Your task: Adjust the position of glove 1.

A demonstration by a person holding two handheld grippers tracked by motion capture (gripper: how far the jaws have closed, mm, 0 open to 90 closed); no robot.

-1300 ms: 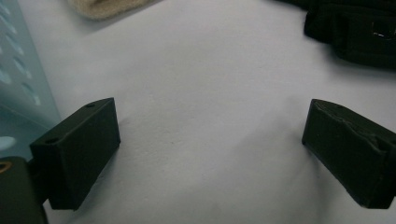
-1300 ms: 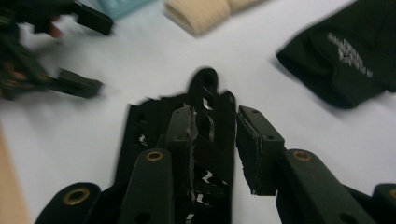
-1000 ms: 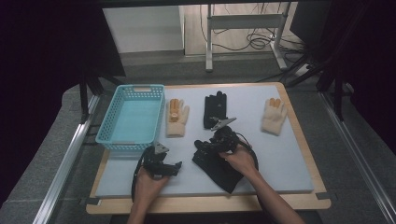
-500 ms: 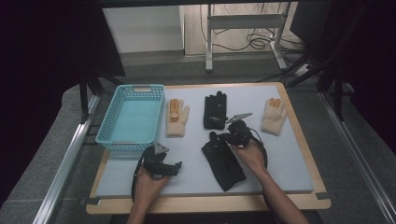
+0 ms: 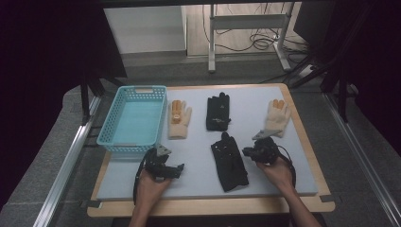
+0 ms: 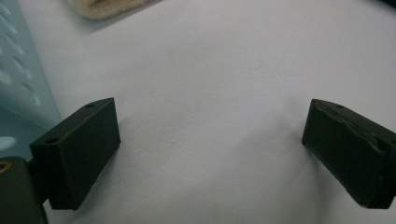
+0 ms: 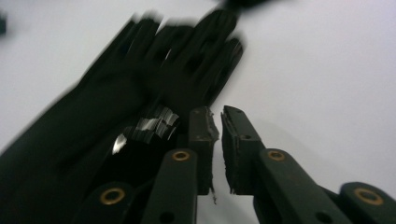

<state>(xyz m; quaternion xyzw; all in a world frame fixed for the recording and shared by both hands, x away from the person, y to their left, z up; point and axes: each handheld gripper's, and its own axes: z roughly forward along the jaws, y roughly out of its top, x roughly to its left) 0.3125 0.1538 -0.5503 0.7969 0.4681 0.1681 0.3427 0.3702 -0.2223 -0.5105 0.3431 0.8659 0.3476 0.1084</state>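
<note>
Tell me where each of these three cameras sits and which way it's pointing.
High view: above the person's side, looking forward and down on the table; both forearms, left gripper, right gripper.
Left gripper view: on the left gripper, facing the bare mat by the basket; jaws wide apart.
Right gripper view: on the right gripper, facing the near black glove; jaws nearly together, nothing between.
Shared: that glove in high and right gripper views.

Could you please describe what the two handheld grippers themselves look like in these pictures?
Both are black. The left gripper has blocky rectangular pads. The right gripper has slim black arms with brass-coloured rivets and worn pad edges. Each carries a grey three-cornered plate and trails a black cable. The forearms are bare.
</note>
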